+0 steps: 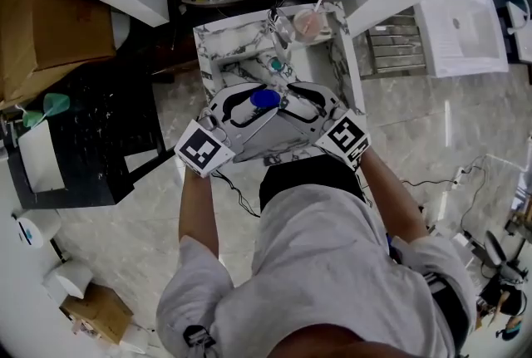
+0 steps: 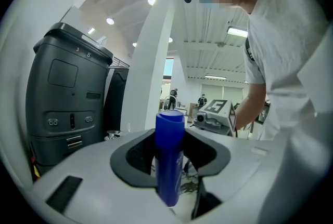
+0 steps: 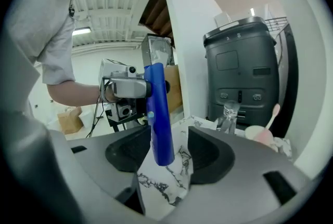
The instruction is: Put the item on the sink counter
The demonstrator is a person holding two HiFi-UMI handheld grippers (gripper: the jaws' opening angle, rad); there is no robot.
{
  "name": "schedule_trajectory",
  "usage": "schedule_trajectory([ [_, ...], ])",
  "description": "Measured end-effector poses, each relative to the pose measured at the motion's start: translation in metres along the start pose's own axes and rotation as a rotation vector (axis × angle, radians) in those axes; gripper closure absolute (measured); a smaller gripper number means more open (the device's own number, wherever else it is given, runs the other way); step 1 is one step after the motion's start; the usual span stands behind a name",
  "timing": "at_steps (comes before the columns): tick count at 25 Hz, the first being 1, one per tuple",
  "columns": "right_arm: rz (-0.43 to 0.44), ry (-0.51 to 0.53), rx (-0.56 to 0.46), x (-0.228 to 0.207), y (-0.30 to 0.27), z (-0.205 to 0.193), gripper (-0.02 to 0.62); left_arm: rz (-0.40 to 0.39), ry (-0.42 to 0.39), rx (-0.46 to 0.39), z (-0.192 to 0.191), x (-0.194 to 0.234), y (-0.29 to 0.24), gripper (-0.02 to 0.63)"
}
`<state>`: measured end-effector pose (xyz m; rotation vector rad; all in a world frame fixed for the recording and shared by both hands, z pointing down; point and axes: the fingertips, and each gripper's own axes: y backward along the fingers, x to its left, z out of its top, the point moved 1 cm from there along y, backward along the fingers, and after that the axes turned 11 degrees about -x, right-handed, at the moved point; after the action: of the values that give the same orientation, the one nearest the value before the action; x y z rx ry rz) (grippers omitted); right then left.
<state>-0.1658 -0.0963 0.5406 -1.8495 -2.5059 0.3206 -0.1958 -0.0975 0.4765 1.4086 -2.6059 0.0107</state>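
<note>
A blue bottle (image 1: 265,99) stands upright between my two grippers, over the front of the marble sink counter (image 1: 214,41). My left gripper (image 1: 249,105) comes in from the left and is shut on the blue bottle (image 2: 170,158); both dark pads lie against its sides. Facing it from the right, my right gripper (image 1: 299,97) is open. In the right gripper view the bottle (image 3: 160,114) sits between the pads, with a clear gap to the right pad (image 3: 208,153). Whether the bottle's base touches the marble I cannot tell.
A pink cup with a toothbrush (image 1: 309,22) stands at the counter's far right corner, and a faucet (image 1: 278,28) beside it. The basin (image 1: 249,70) holds a small teal item (image 1: 275,63). A dark grey machine (image 3: 244,72) rises behind the counter. A black rack (image 1: 91,132) stands at the left.
</note>
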Motion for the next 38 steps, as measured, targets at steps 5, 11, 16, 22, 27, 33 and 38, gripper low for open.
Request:
schedule_trajectory([
  [5,-0.230,0.003,0.014,-0.024,0.017,-0.015,0.536,0.075,-0.019,0.005,-0.001,0.024,0.000,0.434],
  [11,-0.284,-0.004,0.027,-0.030,0.019,-0.029,0.575,0.068,-0.024,0.018,-0.006,0.046,-0.001,0.436],
  [16,-0.339,-0.005,0.068,-0.037,0.013,-0.048,0.591,0.098,-0.066,0.051,-0.019,0.078,-0.002,0.436],
  [22,-0.364,-0.071,0.102,-0.037,0.011,-0.068,0.591,0.159,-0.105,0.066,-0.032,0.111,-0.007,0.436],
  [27,-0.363,-0.069,0.118,-0.037,0.010,-0.077,0.591,0.175,-0.116,0.060,-0.042,0.132,-0.015,0.436],
  [33,-0.383,-0.081,0.124,-0.035,0.018,-0.076,0.591,0.192,-0.150,0.067,-0.053,0.154,-0.016,0.437],
  [38,-0.365,-0.096,0.135,-0.029,0.023,-0.078,0.591,0.226,-0.150,0.039,-0.052,0.170,-0.016,0.437],
])
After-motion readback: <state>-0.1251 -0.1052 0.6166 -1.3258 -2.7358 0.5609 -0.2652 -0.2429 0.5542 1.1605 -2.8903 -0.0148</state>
